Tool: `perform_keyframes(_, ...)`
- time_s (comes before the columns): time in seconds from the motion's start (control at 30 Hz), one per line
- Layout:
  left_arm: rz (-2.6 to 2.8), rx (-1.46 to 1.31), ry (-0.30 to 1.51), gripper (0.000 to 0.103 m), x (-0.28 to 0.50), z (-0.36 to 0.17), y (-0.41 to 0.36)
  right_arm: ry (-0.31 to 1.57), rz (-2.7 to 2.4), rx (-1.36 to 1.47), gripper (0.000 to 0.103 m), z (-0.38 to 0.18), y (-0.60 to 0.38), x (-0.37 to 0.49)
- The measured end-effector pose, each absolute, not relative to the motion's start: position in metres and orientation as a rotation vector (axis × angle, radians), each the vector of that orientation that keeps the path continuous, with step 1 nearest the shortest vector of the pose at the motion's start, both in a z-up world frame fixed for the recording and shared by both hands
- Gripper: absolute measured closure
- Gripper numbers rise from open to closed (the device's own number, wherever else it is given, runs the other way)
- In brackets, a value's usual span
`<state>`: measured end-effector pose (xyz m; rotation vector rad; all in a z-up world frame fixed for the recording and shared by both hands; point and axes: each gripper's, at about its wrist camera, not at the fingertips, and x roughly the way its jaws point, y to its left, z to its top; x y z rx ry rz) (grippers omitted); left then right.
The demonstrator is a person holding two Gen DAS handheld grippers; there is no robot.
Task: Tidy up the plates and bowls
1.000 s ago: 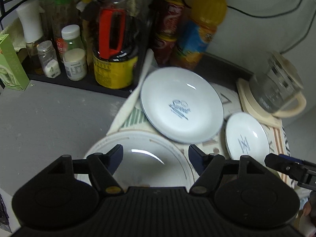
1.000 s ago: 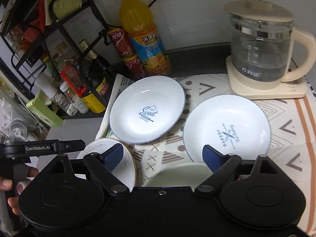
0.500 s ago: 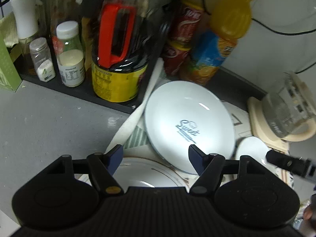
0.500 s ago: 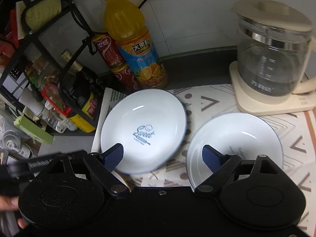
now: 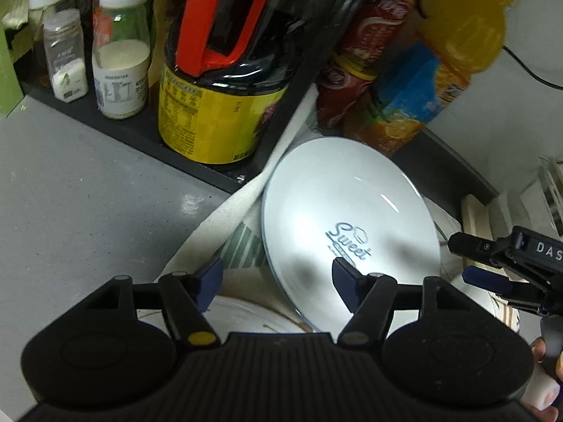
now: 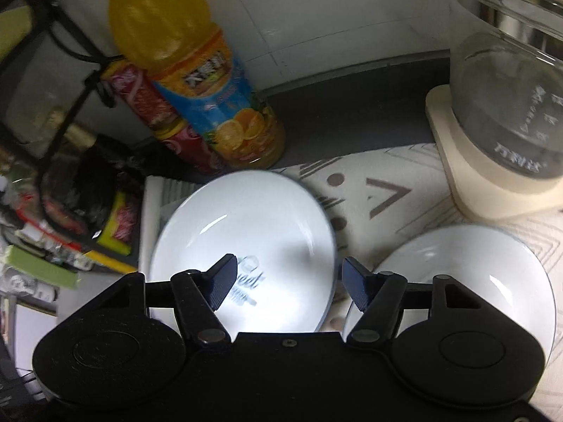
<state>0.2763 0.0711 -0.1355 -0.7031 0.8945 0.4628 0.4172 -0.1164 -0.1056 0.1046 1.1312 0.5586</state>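
Two grippers, both with jaws spread wide and nothing between them. Left gripper [image 5: 278, 279] low over the near left of the patterned mat [image 6: 383, 190], its right fingertip [image 5: 343, 276] in front of the "Sweet" plate [image 5: 337, 218], its left fingertip [image 5: 211, 279] over the mat's green-striped edge. Right gripper [image 6: 290, 277] straddling the right rim of that same "Sweet" plate [image 6: 267, 232], left fingertip [image 6: 223, 276] over the printed word, right fingertip [image 6: 355, 283] over the gap toward the second white plate [image 6: 475, 263]. Cannot tell whether either gripper touches the crockery.

"Sweet" plate flat on the mat, far left of the mat, just near an orange juice bottle [image 6: 197, 81] and stacked red cans [image 6: 151, 105]. Second white plate to its right, close beside but apart, near the cream base of a glass kettle [image 6: 506, 112]. Third dish, a pale gold-rimmed plate [image 5: 253, 314], mostly hidden under the left gripper, tucked at the near edge of the "Sweet" plate; overlap or mere contact unclear.

Left of the mat, bare grey counter [image 5: 77, 193]. Farther left and back, a black shelf tray [image 5: 140, 130] with a dark sauce jug with red handle [image 5: 225, 70], a white-capped jar [image 5: 121, 52] and a small shaker [image 5: 65, 59]. At the right edge of the left view, the right gripper's dark body [image 5: 510, 263] and part of a hand [image 5: 543, 369] on its grip.
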Motion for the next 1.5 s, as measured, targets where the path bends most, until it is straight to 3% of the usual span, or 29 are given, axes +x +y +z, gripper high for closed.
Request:
perform_keyframes(0.2, 0.474, -0.731, 0.918, 0.053, 0.291, -0.149, 0.078, 1.191, 0.527, 0.077, 0.045, -0.128, -0.111, 0.430)
perform_keyframes(0.37, 0.467, -0.748, 0.947, 0.074, 0.301, -0.160, 0.080, 1.257, 0.528, 0.051, 0.069, -0.147, -0.103, 0.434)
perform_keyframes(0.5, 0.467, -0.755, 0.969, 0.088, 0.307, -0.167, 0.081, 1.287, 0.524, 0.024, 0.074, -0.155, -0.097, 0.437)
perform_keyframes(0.57, 0.468, -0.759, 0.966, 0.089, 0.309, -0.169, 0.082, 1.318, 0.527, 0.010, 0.078, -0.160, -0.094, 0.438)
perform_keyframes(0.9, 0.452, -0.808, 0.940, 0.090, 0.301, -0.174, 0.087, 1.345, 0.536, 0.015, 0.083, -0.162, -0.090, 0.443)
perform_keyframes(1.17, 0.408, -0.781, 0.917, 0.093, 0.289, -0.155, 0.091, 1.283, 0.583, 0.109, 0.095, -0.138, -0.114, 0.438)
perform_keyframes(1.5, 0.373, -0.745, 0.890, 0.093, 0.272, -0.131, 0.088, 1.226, 0.630, 0.096, 0.094, -0.113, -0.128, 0.421)
